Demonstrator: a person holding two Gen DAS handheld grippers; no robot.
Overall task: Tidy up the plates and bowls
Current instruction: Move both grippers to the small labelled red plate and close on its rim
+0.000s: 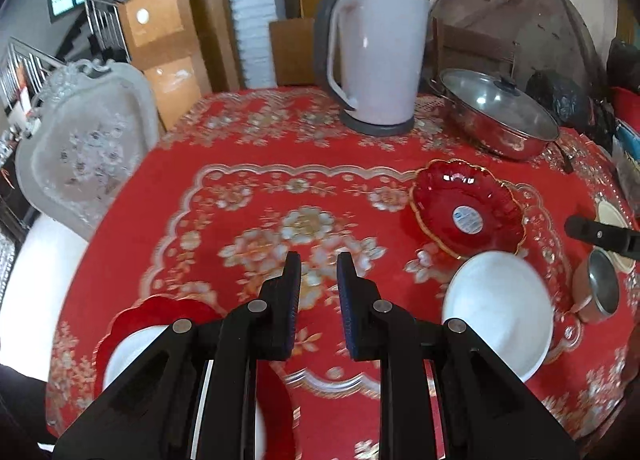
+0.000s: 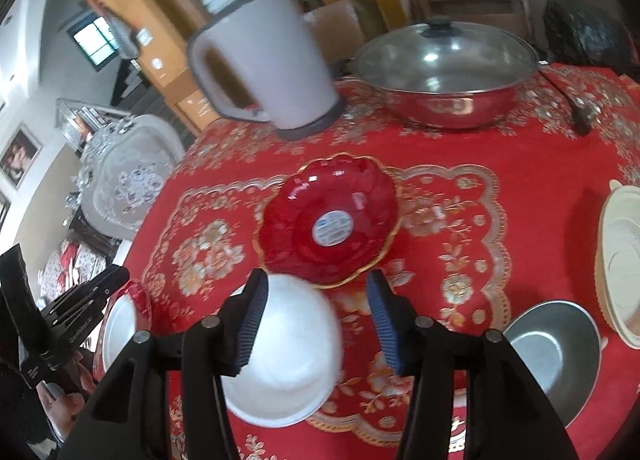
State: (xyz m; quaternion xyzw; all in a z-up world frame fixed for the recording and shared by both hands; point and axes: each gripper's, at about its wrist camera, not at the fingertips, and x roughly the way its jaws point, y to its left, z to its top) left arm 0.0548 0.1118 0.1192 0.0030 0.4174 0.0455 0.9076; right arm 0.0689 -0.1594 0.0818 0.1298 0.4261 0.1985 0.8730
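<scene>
Though both views are smeared by blur, the scene reads like this:

Table: a round table under a red floral cloth point(image 1: 248, 163) fills the middle and lower part of both views.
Chair: a pale ornate chair back point(image 1: 84, 147) stands at the left edge of the left wrist view, off the table's rim.
Kettle: a white kettle point(image 1: 376, 59) on a grey base sits at upper centre, on the far side of the cloth.
Pan: a steel pan with a glass lid point(image 2: 444, 63) is at the upper right, just beside the kettle.
Cream dish: a cream-coloured dish point(image 2: 620, 252) is cut off by the right edge of the right wrist view.
Red plate: a scalloped red plate point(image 2: 328, 219) with a gold rim and a round sticker lies mid-frame in the right wrist view.
White bowl: a white bowl point(image 2: 288, 352) sits low centre, its far rim touching or overlapping the red plate.
Metal bowl: a grey metal bowl point(image 2: 552, 356) rests at lower right.
Stacked pair: a white dish on a red plate point(image 1: 136, 344) shows at lower left in the left wrist view.
Right gripper point(image 2: 316, 324): jaws spread wide, the left finger over the white bowl; contact cannot be told.
Left gripper point(image 1: 319, 296): jaws parted, nothing between them, above bare cloth.
</scene>
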